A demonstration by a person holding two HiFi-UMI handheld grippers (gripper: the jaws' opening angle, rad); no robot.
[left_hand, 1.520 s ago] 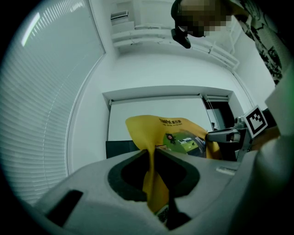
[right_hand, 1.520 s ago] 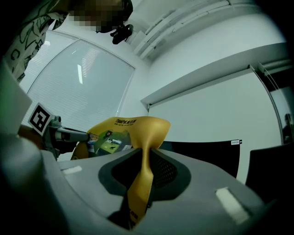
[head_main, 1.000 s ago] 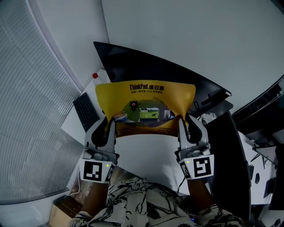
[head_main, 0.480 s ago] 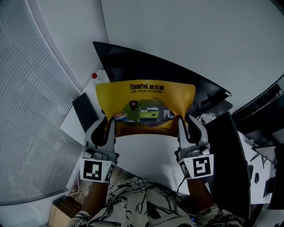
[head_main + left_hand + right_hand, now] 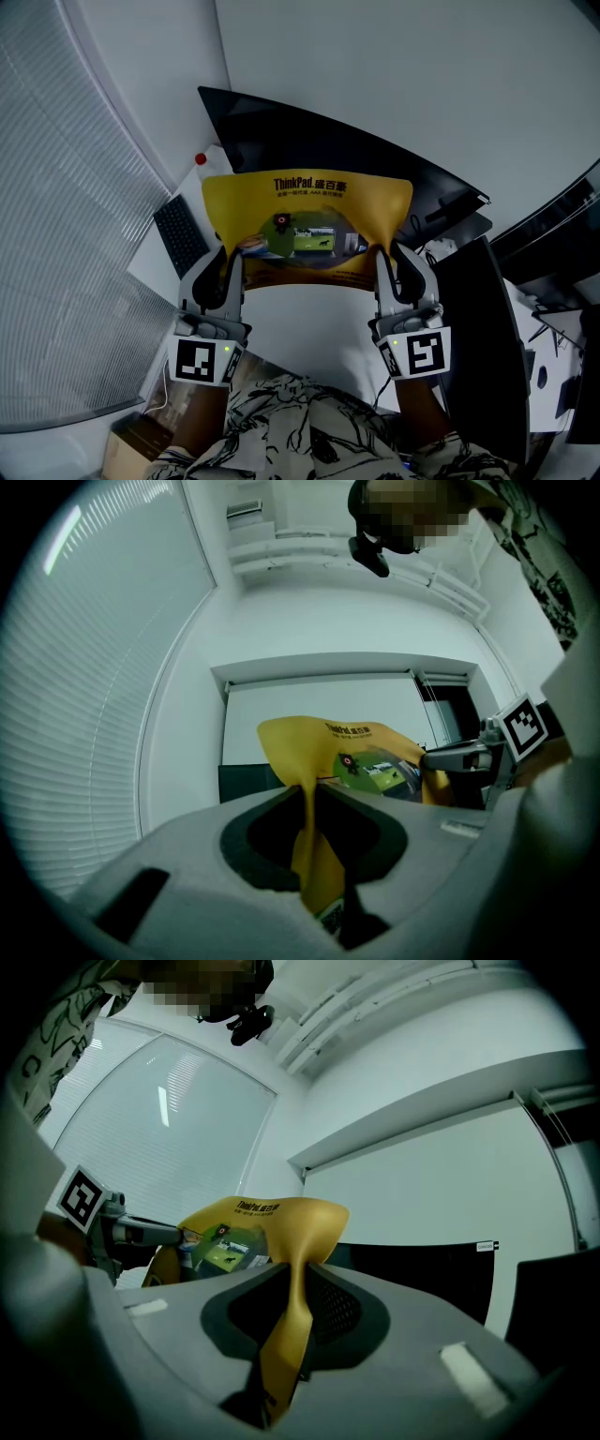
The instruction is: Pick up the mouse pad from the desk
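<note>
One yellow mouse pad (image 5: 307,220) hangs in the air above the white desk (image 5: 309,323), stretched between two grippers. The left gripper (image 5: 228,262) has its jaws clamped tight on the pad's left edge, and the right gripper (image 5: 383,259) pinches the right edge the same way. One black keyboard (image 5: 180,236) lies on the desk at the left.
</note>
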